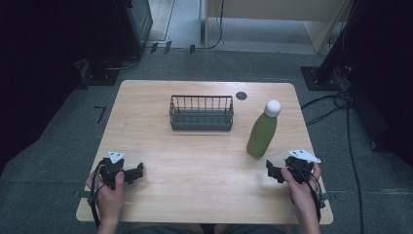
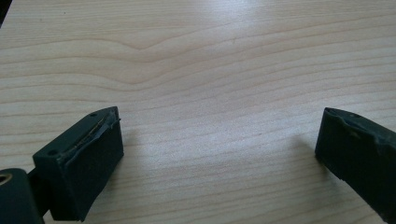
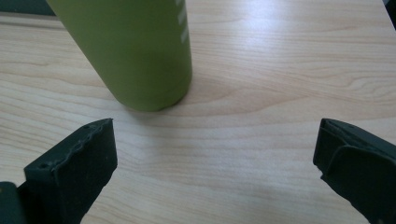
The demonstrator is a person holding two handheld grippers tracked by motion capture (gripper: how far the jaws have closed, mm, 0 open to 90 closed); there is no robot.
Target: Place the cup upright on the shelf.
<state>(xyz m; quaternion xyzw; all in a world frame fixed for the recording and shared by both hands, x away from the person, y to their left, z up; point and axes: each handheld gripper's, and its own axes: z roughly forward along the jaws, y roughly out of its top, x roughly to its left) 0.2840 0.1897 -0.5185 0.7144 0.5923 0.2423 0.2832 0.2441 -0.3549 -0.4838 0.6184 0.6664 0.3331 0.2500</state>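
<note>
The person is holding 2 grippers low over the wooden table. The right gripper is resting near the table's right edge, its jaws spread wide with nothing between them, and the green bottle is standing upright just beyond it, apart from the jaws. The left gripper is sitting gaping too, over bare wood. A wire basket is standing farther back, left of the bottle
</note>
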